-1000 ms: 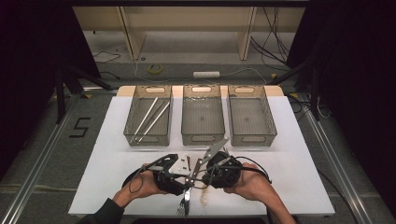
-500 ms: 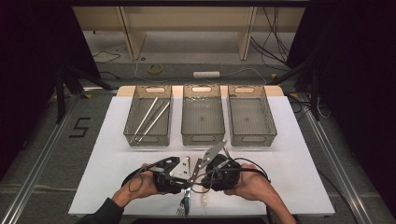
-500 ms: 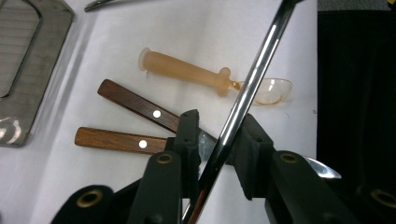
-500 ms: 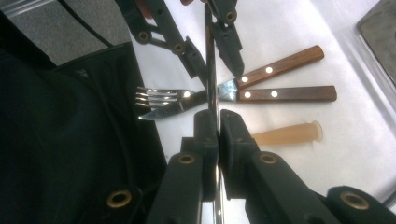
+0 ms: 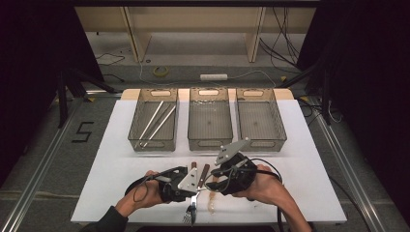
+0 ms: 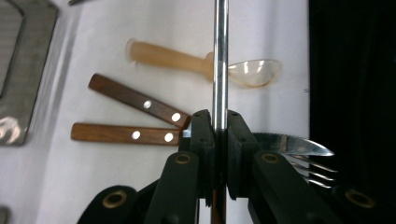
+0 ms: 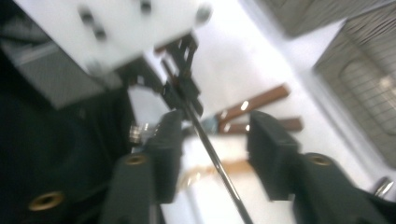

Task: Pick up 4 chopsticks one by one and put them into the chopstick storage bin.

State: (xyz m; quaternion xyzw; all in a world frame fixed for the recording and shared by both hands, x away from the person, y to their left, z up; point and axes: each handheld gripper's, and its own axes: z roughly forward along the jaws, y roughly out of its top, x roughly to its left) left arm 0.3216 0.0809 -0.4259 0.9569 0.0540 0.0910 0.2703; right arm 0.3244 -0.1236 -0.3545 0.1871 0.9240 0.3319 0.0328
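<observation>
High view: three grey bins sit in a row at the upper middle of the table [image 5: 121,159]. Left bin [image 5: 153,121] already holds a couple of metal rods; middle bin [image 5: 209,118] and right bin [image 5: 260,118] look bare. Both grippers meet at bottom centre, over a small pile of cutlery.

Left gripper view: left gripper [image 6: 219,135] has its jaws just closed and clamped on a thin metal rod [image 6: 220,56], which runs straight up the frame. Under it lie two wood-handled knives [image 6: 135,100], a translucent spoon [image 6: 205,63] and, lower right, fork tines [image 6: 313,170].

Right gripper view (blurry): right gripper [image 7: 212,135] has jaws just opened, standing apart w/ the rod between them, pads not touching it.

Judgement: sorting is early on. Looks like a hand-over, rod now w/ the left gripper; it still needs dropping in a bin, prob. the left one, and knives, spoon, fork are all left on the table.
</observation>
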